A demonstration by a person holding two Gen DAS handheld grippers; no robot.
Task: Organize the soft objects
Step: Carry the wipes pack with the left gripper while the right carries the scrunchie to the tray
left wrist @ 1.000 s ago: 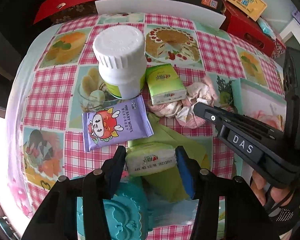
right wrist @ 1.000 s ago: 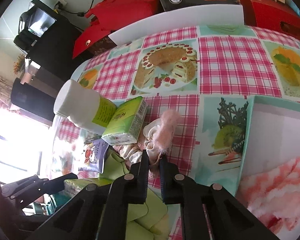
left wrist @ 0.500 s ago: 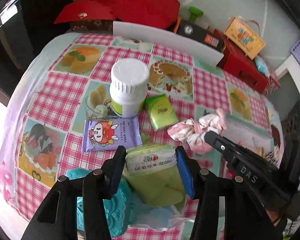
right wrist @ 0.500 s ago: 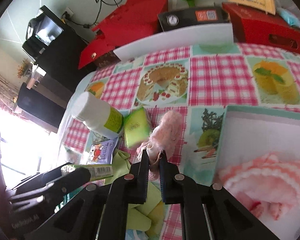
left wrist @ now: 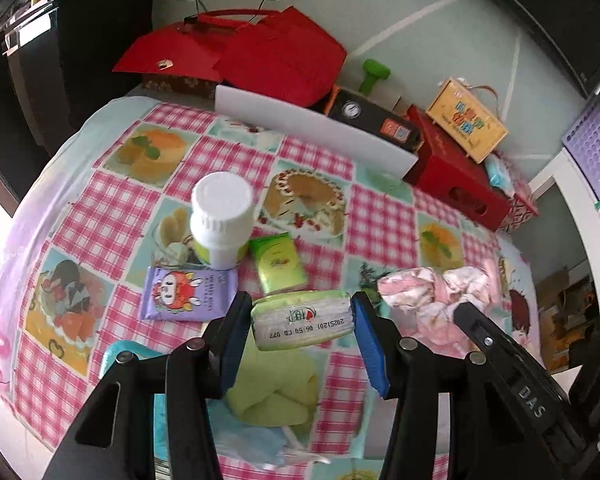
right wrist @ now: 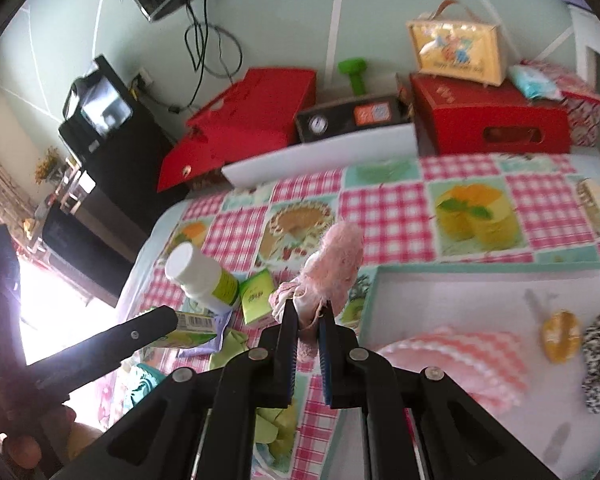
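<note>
Covering table: pink checked cloth (left wrist: 380,224); beyond, red boxes (left wrist: 276,60); left gripper (left wrist: 302,320) pinching tissue pack (left wrist: 302,320), right gripper (right wrist: 309,322) pinching pink sock (right wrist: 336,264).

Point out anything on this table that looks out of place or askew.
The white bottle is the odd one: a hard, upright container among soft tissue packs and cloths. The green cloth by the table's near edge lies crumpled. Nothing looks spilled or damaged.

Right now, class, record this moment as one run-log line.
left claw: shut on green tissue pack | right claw: shut on fluffy pink cloth | both lifted above checked tablecloth
</note>
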